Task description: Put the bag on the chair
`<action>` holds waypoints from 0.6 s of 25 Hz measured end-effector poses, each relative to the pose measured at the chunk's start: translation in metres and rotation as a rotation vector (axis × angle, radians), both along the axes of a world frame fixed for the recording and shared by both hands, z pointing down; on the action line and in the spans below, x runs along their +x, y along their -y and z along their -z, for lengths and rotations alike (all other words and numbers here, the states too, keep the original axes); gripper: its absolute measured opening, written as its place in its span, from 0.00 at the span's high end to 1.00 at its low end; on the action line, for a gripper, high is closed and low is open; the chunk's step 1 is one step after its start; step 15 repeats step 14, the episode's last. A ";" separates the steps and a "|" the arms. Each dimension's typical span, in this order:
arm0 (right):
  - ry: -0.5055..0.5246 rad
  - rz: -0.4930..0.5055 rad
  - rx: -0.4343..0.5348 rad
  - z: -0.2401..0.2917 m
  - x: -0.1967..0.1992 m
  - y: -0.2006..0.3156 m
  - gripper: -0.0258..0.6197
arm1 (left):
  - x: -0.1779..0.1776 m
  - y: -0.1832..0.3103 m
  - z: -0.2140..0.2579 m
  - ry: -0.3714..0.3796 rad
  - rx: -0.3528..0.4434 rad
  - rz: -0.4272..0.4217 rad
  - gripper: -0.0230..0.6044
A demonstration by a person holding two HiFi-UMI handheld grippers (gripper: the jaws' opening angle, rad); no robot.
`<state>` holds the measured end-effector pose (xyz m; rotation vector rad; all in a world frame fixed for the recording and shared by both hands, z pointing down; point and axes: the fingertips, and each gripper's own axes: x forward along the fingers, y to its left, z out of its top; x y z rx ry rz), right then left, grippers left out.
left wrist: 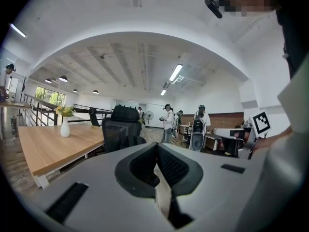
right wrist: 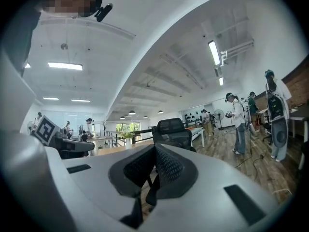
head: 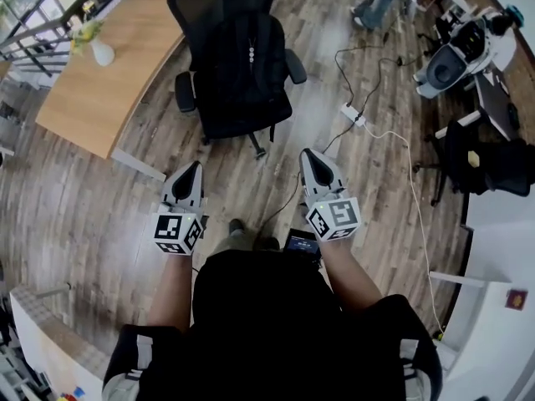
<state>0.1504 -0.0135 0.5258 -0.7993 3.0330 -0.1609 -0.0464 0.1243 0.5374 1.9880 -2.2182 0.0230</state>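
Black bag (head: 253, 61): dark on dark against the black mesh office chair (head: 209, 23), so its outline is hard to trace, though it seems to lie on the seat. White vase (head: 102, 53) holding yellow flowers, on the light wooden desk (head: 109, 90). Your left gripper (head: 196, 165) and right gripper (head: 307, 153): jaws together, nothing between them, above the wood-plank floor (head: 84, 199).

The chair (head: 242, 107) stands right of the desk (head: 109, 98) bearing a vase (head: 102, 53).

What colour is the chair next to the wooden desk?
The chair is black. The head view shows it best.
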 end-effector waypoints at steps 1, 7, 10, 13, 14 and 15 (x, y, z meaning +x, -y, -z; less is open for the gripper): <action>-0.002 -0.001 0.010 0.000 0.010 -0.004 0.94 | 0.010 0.000 -0.002 -0.004 -0.005 -0.005 0.96; -0.047 -0.010 0.023 -0.016 0.069 -0.014 0.94 | 0.078 0.003 -0.005 -0.021 -0.002 -0.042 0.96; -0.038 -0.008 0.013 -0.019 0.085 -0.017 0.94 | 0.098 0.001 -0.009 -0.005 -0.014 -0.062 0.96; -0.028 -0.005 0.006 -0.017 0.097 -0.016 0.94 | 0.108 0.000 -0.008 -0.012 -0.017 -0.062 0.96; -0.024 -0.003 0.004 -0.016 0.101 -0.016 0.94 | 0.111 0.000 -0.007 -0.015 -0.015 -0.061 0.96; -0.024 -0.003 0.004 -0.016 0.101 -0.016 0.94 | 0.111 0.000 -0.007 -0.015 -0.015 -0.061 0.96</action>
